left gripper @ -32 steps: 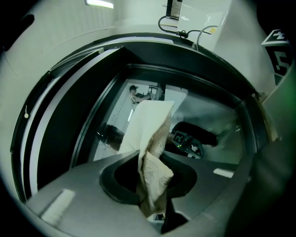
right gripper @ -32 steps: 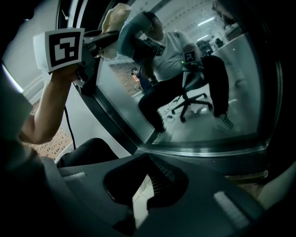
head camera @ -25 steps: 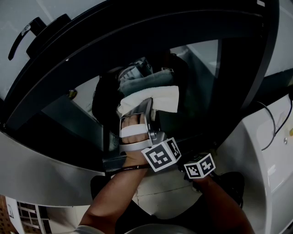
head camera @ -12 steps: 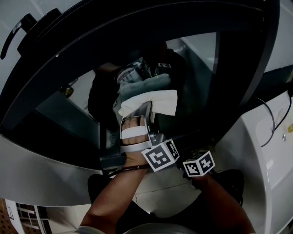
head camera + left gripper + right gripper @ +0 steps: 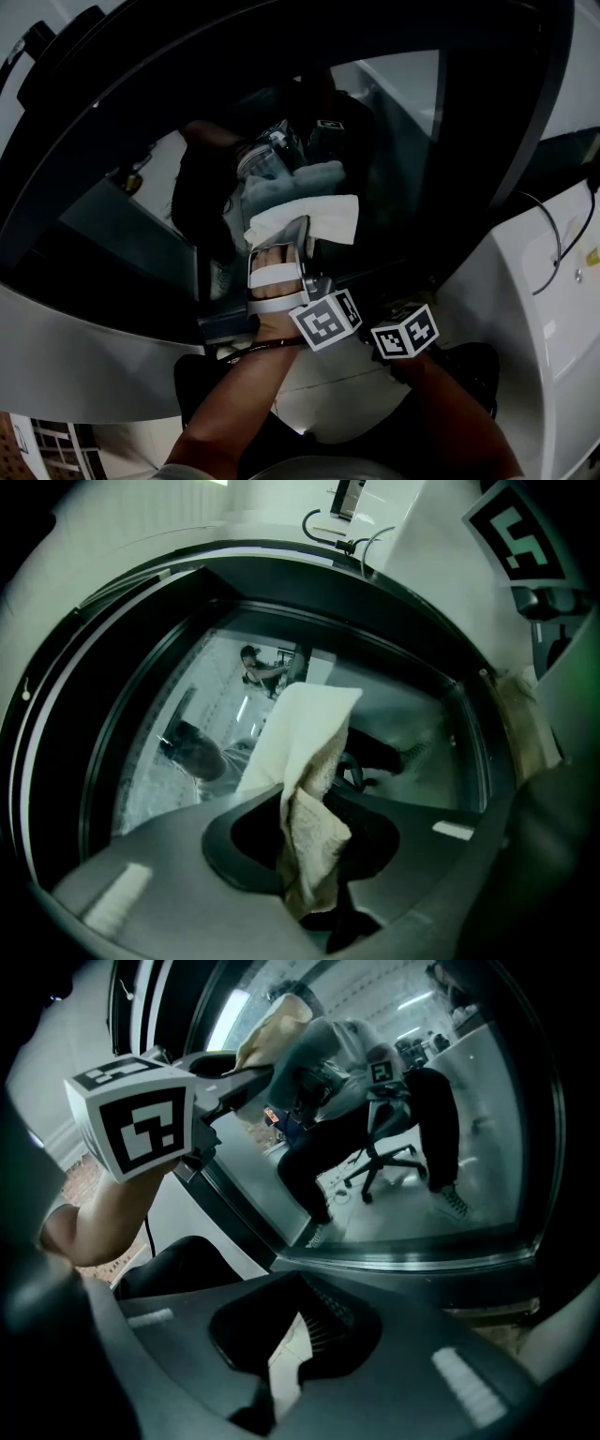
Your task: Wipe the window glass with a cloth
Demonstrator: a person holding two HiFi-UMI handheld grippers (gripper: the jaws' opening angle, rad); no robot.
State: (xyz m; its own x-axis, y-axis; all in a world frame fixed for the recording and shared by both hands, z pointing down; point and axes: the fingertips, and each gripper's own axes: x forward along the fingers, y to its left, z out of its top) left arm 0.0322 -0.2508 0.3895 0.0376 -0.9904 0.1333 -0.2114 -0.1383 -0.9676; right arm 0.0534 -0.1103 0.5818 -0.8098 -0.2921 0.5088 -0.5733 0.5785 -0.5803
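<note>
Since a second ago the cloth (image 5: 314, 216) has slid a little lower on the glass (image 5: 403, 187), and the head has turned a bit, so the black frame (image 5: 511, 112) sits in a new spot.

The left claw (image 5: 300, 236) is squeezed tight on the cloth. It grips one bunched end, and the rest lies flat on the glass, near the low edge of the window. The right claw (image 5: 281, 1354) is only a tiny bit open and holds nothing. It waits low down, just beside the left one, and does not touch the glass.

What could go wrong? I think the cloth could slip out, because only its end is pinched and the glass drags on it at each rub. The loose part could also fold over. Then the hard tip of the claw might rub the glass and scratch it. Most of the glass is well away from the cloth, so big parts may stay dirty if the rubs stay small.

I see no words or brand names. Each claw has a cube (image 5: 326, 319) with black and white squares, but those are patterns, not letters.
</note>
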